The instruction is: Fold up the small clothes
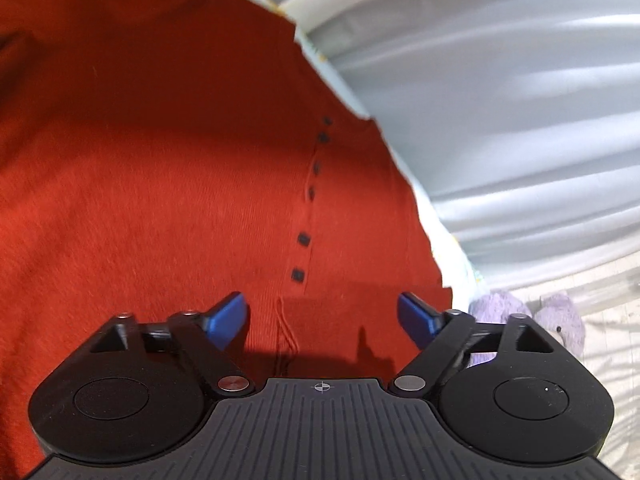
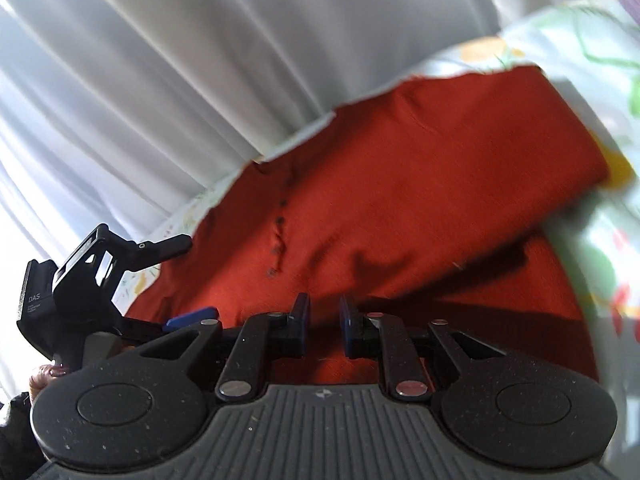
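A red knit garment [image 1: 168, 184] with a row of small dark buttons [image 1: 304, 240] lies spread on a floral sheet [image 2: 592, 248]. In the right wrist view the garment [image 2: 420, 184] has one side folded over itself. My left gripper [image 1: 323, 312] is open and empty, its blue fingertips just above the garment's near edge. It also shows at the left of the right wrist view [image 2: 176, 280]. My right gripper [image 2: 324, 322] has its jaws close together with a narrow gap, low over the garment's near edge. No cloth shows between them.
White curtains [image 2: 168, 72] hang behind the sheet's far edge, also seen in the left wrist view [image 1: 520, 112]. A purple plush toy [image 1: 560, 320] lies beyond the garment's right corner, on a pale floor.
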`<state>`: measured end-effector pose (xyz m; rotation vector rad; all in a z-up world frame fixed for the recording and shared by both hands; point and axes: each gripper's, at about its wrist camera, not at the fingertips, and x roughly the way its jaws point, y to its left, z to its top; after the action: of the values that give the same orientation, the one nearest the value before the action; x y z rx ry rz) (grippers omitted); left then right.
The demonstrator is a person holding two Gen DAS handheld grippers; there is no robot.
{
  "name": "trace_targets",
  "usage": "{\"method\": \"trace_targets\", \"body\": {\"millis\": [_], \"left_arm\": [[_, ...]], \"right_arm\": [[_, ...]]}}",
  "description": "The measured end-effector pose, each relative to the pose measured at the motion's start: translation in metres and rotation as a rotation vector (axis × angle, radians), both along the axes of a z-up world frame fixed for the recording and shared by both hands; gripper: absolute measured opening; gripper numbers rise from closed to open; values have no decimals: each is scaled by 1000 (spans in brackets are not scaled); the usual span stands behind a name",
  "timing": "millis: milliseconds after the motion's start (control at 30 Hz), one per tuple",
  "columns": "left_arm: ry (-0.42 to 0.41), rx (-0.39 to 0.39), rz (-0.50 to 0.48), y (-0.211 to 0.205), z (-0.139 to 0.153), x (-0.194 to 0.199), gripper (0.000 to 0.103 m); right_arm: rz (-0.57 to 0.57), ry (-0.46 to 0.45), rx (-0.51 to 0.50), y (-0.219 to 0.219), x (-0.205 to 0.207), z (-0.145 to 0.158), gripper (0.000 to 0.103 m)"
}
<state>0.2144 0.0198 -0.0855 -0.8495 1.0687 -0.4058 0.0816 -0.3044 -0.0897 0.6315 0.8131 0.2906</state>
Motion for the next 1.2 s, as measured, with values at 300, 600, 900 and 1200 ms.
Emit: {"method": "trace_targets", "body": {"millis": [300,600,900,1200], "left_arm": [[76,64,-59,-19,-22,16,13],[-212,153,31,14,61,37,5],[-150,449,105,56,34,73,6],[-121,436,101,47,-5,82,14]], "right_arm": [[-79,67,79,-23,-33,-21,20],[-142,72,40,-42,-39,-26,22],[-209,71,-21,-64,-20,-7,33],[-227,35,-123,-71,58,7,47]]}}
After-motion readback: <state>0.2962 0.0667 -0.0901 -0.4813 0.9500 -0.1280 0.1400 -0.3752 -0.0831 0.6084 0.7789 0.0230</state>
